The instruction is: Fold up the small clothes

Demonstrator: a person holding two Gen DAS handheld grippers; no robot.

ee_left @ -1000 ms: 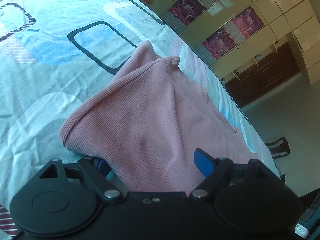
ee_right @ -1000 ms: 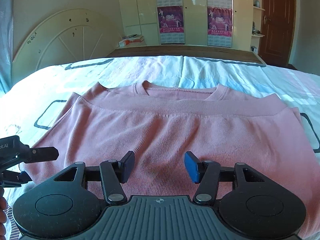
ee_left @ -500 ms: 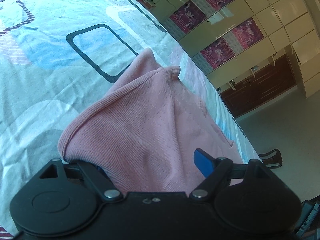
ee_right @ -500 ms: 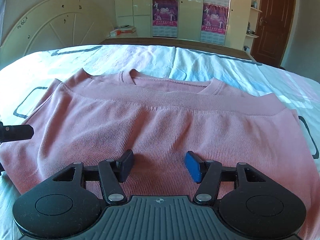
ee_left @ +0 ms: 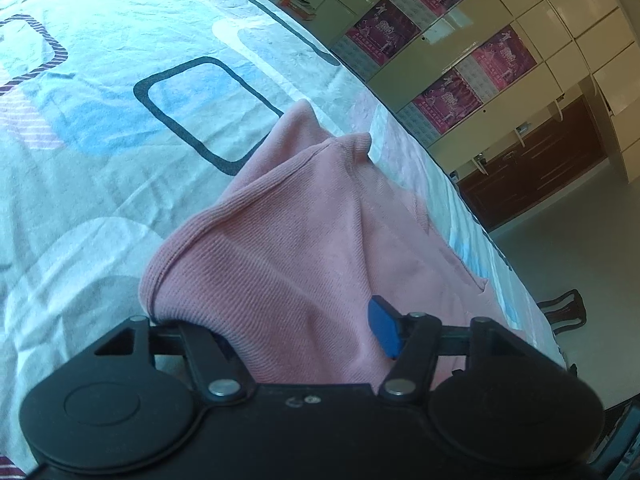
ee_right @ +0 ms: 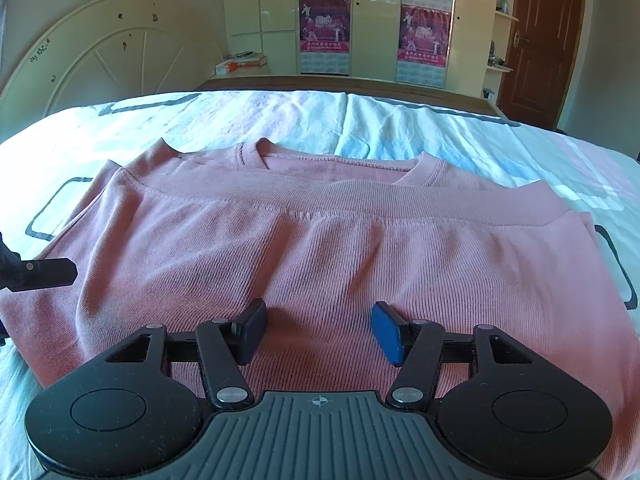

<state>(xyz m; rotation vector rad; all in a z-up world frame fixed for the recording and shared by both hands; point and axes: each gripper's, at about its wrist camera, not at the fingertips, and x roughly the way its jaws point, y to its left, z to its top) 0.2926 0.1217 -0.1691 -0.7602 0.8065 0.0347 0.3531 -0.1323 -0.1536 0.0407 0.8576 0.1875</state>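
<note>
A pink ribbed sweater (ee_right: pixel 320 248) lies on the bed, folded in half with its hem up near the collar. My right gripper (ee_right: pixel 319 330) is open and hovers low over the near fold at the middle. My left gripper (ee_left: pixel 304 332) is open at the sweater's left end (ee_left: pixel 272 264); the cloth bulges between the jaws and hides the left finger. Its blue right pad (ee_left: pixel 384 330) rests on the cloth. A finger of the left gripper (ee_right: pixel 44 274) shows at the left edge of the right wrist view.
The bed sheet (ee_left: pixel 100 140) is pale blue and white with dark rounded rectangles. A curved headboard (ee_right: pixel 100 60) stands at the far left, cupboards with posters (ee_right: pixel 324 20) behind the bed, a brown door (ee_right: pixel 540 40) at the right. Bare floor (ee_left: pixel 580 248) lies past the bed edge.
The right gripper has drawn slightly back from the sweater. The left gripper has shifted a little along the sweater's left end, still with cloth between its jaws.
</note>
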